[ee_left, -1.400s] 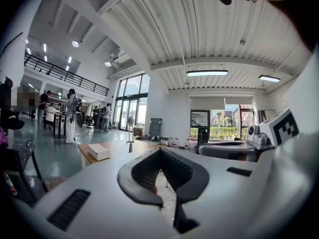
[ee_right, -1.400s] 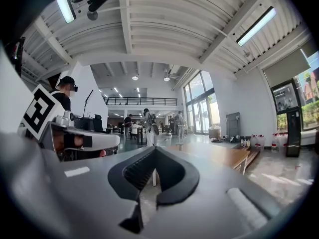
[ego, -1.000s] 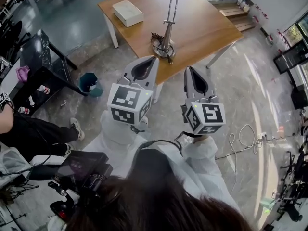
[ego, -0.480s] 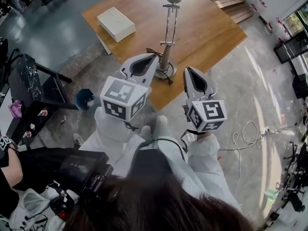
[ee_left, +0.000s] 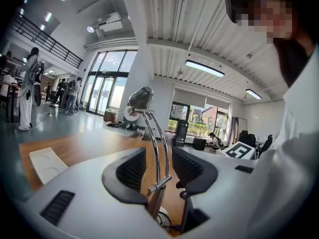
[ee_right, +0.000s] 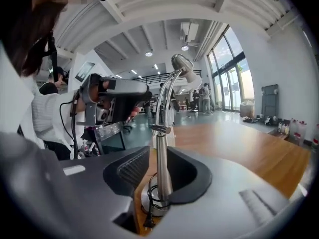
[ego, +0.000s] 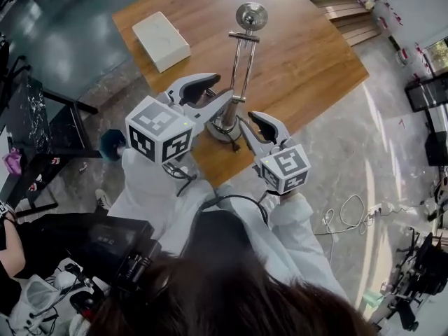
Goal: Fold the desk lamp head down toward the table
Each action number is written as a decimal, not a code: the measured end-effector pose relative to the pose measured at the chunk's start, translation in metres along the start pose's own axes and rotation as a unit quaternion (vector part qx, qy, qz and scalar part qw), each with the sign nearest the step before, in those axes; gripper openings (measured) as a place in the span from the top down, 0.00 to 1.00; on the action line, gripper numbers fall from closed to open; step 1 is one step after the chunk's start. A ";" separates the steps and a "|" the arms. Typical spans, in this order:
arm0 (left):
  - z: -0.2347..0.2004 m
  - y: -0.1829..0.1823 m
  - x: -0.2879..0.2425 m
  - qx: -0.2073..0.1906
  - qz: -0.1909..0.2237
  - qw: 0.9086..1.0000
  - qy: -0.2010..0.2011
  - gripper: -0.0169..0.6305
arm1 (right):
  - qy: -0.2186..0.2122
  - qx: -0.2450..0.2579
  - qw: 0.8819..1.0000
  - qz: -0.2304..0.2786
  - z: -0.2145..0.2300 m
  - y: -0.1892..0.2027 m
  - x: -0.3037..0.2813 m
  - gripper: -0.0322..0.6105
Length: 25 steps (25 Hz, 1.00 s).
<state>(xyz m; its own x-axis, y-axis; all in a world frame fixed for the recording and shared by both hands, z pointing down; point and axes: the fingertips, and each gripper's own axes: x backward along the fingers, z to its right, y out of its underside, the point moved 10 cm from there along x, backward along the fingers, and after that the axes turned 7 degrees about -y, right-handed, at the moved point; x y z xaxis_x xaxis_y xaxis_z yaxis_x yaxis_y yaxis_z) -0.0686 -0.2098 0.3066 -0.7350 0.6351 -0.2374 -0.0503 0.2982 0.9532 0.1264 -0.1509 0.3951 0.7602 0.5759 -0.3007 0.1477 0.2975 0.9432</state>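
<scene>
A chrome desk lamp [ego: 238,68] stands upright near the front edge of the wooden table [ego: 308,47], with its round head [ego: 250,14] at the top and its cord coiled at the base [ego: 222,128]. My left gripper [ego: 213,95] reaches in from the left at mid-stem. Its jaws are opening, and the lamp's twin rods [ee_left: 158,153] show between them with gaps on both sides. My right gripper [ego: 253,130] is low by the base, and its jaws are also opening. The lower post [ee_right: 162,176] stands between them without touching either pad.
A flat white box [ego: 161,40] lies at the table's back left. A black rack [ego: 35,124] and a teal bin [ego: 112,144] stand on the floor to the left. A white cable [ego: 343,208] trails on the floor to the right. People stand in the hall beyond.
Both grippers have moved forward from in front of the table to the lamp. Their jaws, shut before, now stand apart on either side of the stem.
</scene>
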 end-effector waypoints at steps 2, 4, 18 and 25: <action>-0.008 0.000 -0.013 0.012 -0.006 1.000 0.017 0.71 | -0.021 0.005 1.000 -0.004 0.011 0.001 -0.009 0.79; -0.013 -0.002 -0.025 0.019 -0.010 0.999 0.034 0.66 | -0.036 0.008 0.999 -0.010 0.022 0.001 -0.017 0.77; -0.026 -0.012 -0.067 0.047 -0.059 0.984 0.160 0.66 | -0.077 -0.001 0.997 -0.012 0.033 0.003 -0.046 0.73; -0.029 -0.013 -0.072 0.040 -0.065 0.977 0.198 0.86 | -0.072 0.001 0.997 -0.015 0.039 0.003 -0.047 0.78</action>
<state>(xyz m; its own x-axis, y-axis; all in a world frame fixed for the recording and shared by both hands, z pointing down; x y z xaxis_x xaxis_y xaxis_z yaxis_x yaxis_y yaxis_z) -0.0349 -0.2803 0.3173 -0.9308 0.2676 -0.2491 -0.1191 0.4222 0.8986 0.1157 -0.2063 0.4178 0.8385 0.4511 -0.3056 0.1725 0.3122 0.9342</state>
